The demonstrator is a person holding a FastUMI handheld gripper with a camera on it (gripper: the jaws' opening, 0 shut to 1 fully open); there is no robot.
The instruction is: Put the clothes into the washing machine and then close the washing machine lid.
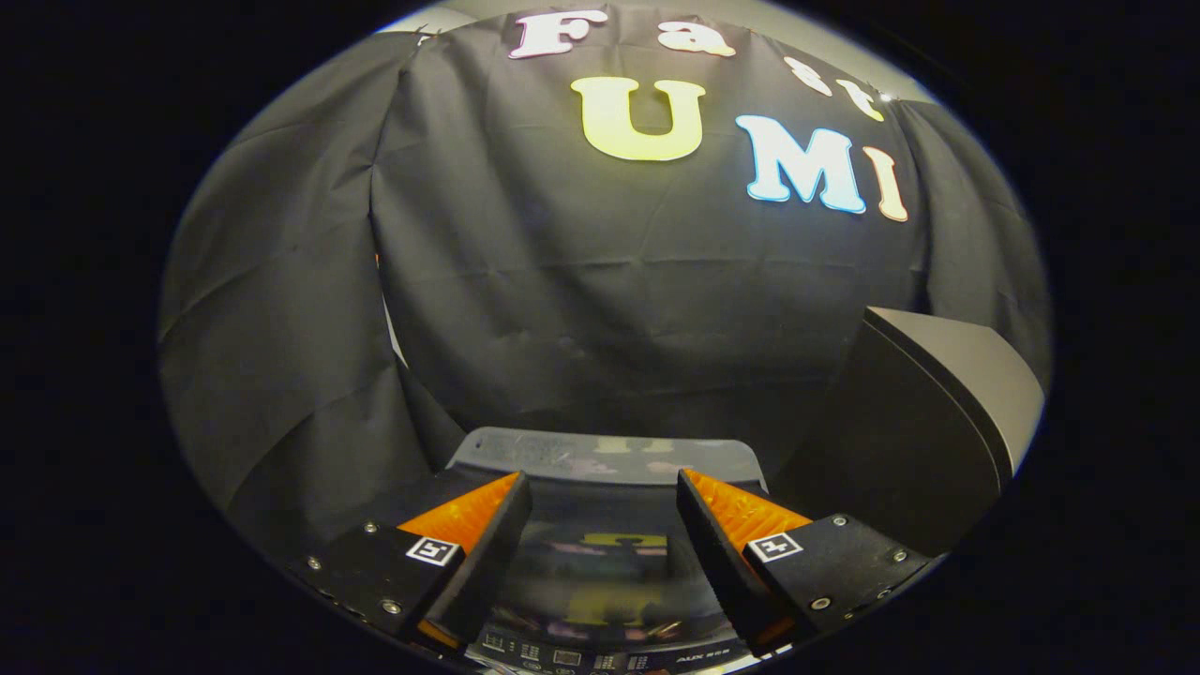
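Background: black cloth wall (600, 281), creased and hanging in folds, encloses the booth on all visible sides. To the right of the fingers stands a dark slab-like panel (937, 412) with a lighter edge face, tilted; its identity cannot be determined. Directly below and ahead of the fingers sits the washing machine (600, 459), seen from above: its glossy dark lid (605, 562) lies flat and closed, reflecting the wall, with a grey rear rim beyond the fingertips and a strip of control markings nearest the camera. The gripper (605, 492) hovers over the lid with its fingers spread wide apart, released, nothing between them. No contact with the lid can be confirmed.
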